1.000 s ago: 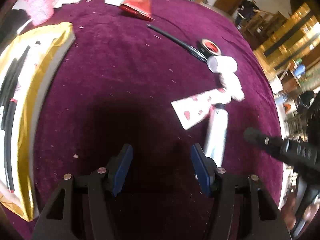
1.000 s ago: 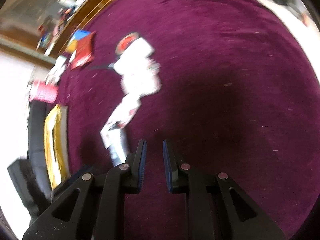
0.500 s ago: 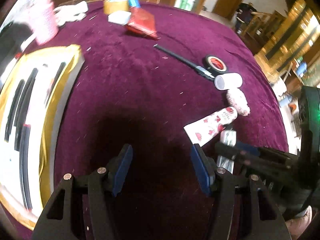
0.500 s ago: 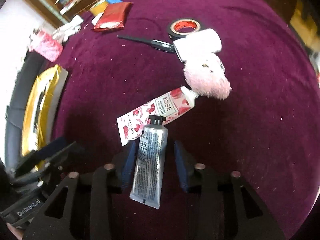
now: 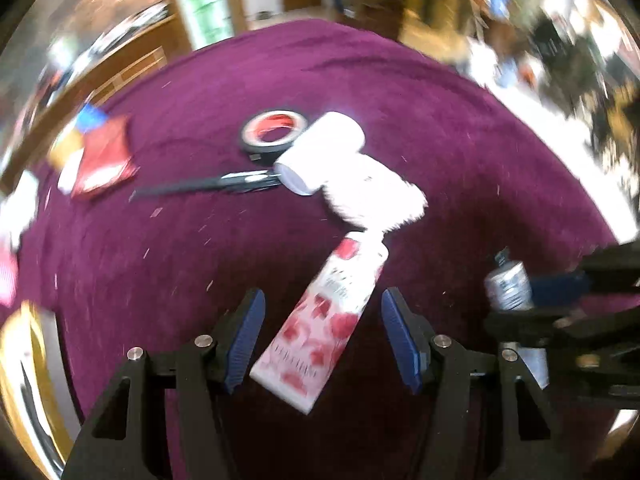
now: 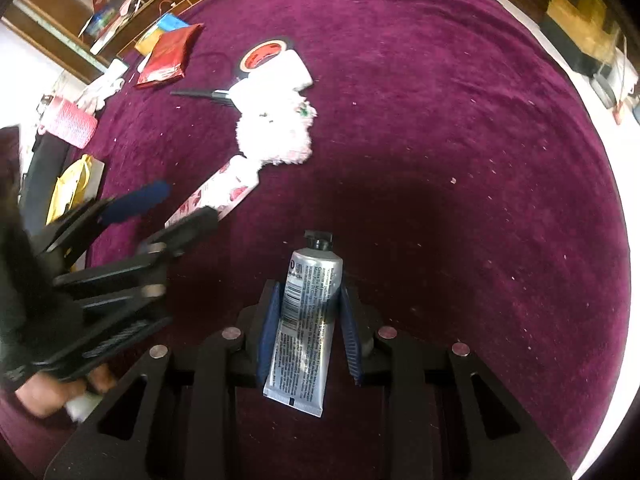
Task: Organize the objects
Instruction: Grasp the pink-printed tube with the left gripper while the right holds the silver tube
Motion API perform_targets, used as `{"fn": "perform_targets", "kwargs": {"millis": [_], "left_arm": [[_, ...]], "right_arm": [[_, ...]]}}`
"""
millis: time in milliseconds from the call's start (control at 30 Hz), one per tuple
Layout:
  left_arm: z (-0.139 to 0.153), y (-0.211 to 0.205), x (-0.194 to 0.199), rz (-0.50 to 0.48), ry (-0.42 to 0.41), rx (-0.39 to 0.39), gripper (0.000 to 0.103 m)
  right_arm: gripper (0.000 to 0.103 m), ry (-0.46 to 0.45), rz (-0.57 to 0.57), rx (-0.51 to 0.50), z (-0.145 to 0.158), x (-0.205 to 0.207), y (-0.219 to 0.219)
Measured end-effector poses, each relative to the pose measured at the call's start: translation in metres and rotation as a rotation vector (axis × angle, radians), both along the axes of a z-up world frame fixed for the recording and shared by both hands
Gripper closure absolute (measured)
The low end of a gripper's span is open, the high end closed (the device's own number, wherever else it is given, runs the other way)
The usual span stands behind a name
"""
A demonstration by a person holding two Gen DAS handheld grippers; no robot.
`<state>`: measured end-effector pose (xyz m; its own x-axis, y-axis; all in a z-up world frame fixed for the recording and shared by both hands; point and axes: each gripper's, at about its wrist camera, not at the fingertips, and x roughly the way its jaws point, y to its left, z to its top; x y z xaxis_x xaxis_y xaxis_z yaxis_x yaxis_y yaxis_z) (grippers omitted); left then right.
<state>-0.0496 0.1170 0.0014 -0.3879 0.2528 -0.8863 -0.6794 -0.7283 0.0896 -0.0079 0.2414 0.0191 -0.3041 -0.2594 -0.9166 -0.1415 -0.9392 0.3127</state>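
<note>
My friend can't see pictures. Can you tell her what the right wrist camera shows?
The right gripper holds a silver tube between its blue pads, above a purple cloth. To the left, the other gripper reaches over a flowery pink tube. Behind lie a fluffy white thing, a roll of tape and a red packet.

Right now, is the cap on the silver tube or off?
On. The silver tube, held between the right gripper pads, shows a black cap at its far end above the purple tablecloth.
</note>
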Motion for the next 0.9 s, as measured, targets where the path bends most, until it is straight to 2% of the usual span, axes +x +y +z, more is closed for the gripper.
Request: {"fn": "perform_targets", "kwargs": {"millis": [33, 100, 200, 267, 333, 600, 833, 900], "left_arm": [[0.001, 0.004, 0.001, -0.027, 0.036, 0.003, 0.048], [0.001, 0.01, -0.003, -0.049, 0.052, -0.006, 0.047], [0.002, 0.015, -0.011, -0.027, 0.016, -0.001, 0.048], [0.001, 0.011, -0.013, -0.019, -0.048, 0.048, 0.072], [0.003, 0.007, -0.011, -0.003, -0.056, 0.058, 0.075], [0.016, -0.033, 0.0, 0.101, -0.142, 0.208, 0.077], [0.047, -0.083, 0.016, 0.177, -0.136, 0.352, 0.078], [0.057, -0.1, 0.021, 0.202, -0.129, 0.39, 0.08]], "right_arm": [[0.076, 0.001, -0.002, 0.0, 0.0, 0.0, -0.001], [0.076, 0.003, -0.007, -0.007, 0.0, 0.001, 0.001], [0.076, 0.009, -0.016, -0.011, -0.002, 0.0, 0.0], [0.076, 0.013, -0.017, -0.006, -0.001, -0.001, -0.001], [0.077, 0.015, -0.02, -0.018, -0.002, -0.001, 0.0], [0.079, -0.011, -0.022, -0.192, -0.008, 0.001, 0.001], [0.079, -0.015, 0.0, -0.385, -0.006, 0.002, -0.023], [0.079, -0.006, 0.016, -0.403, -0.001, -0.001, -0.035]]}}
